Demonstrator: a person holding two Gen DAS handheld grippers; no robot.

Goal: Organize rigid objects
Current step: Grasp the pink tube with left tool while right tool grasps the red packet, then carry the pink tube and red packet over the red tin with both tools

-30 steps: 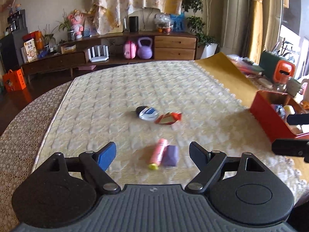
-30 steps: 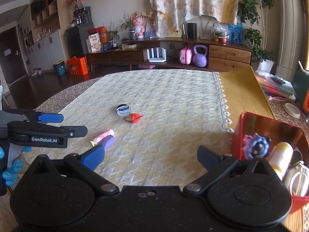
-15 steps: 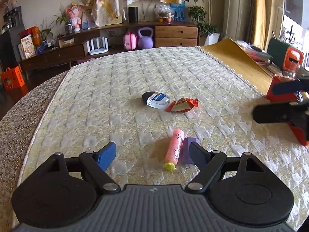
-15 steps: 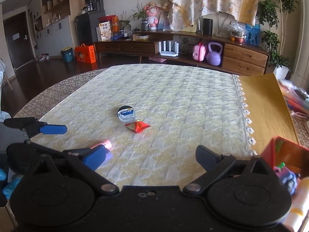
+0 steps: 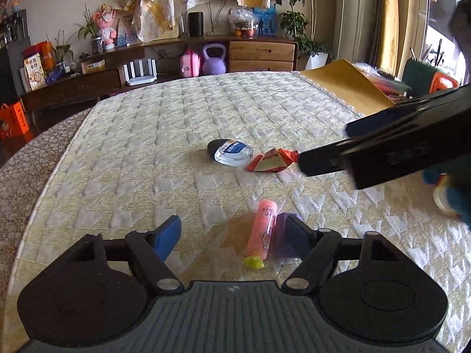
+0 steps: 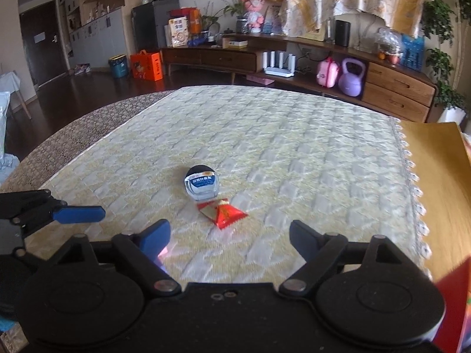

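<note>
1. Left gripper (image 5: 234,234): jaws spread wide, nothing between them, low over the quilted cream-and-yellow table cover (image 5: 182,135). Blue pad on one finger.
2. Just ahead of it, nearer its right finger: a pink tube (image 5: 263,229) lying flat, yellow-green cap (image 5: 253,262) pointing toward the camera, faint printed drawing on its side. A small purple block (image 5: 283,239) lies touching the tube on the right, partly hidden behind the right finger.
3. Right gripper (image 6: 229,236): jaws also wide apart, empty. In the left wrist view it (image 5: 323,163) comes in from the right, its fingertip close to the red packet.
4. Red snack packet (image 6: 222,213): crinkled foil, roughly triangular, red with a gold panel; lies flat, just ahead of the right gripper, between its fingers in line of sight.
5. Round container (image 6: 202,183), just beyond the packet and about touching it: black base, clear domed lid, blue label.
6. Far right: bare yellow-brown mat (image 6: 435,176) past the cover's lace edge.
7. Far: dark sideboard (image 6: 235,56) with a purple kettlebell (image 6: 350,78).
</note>
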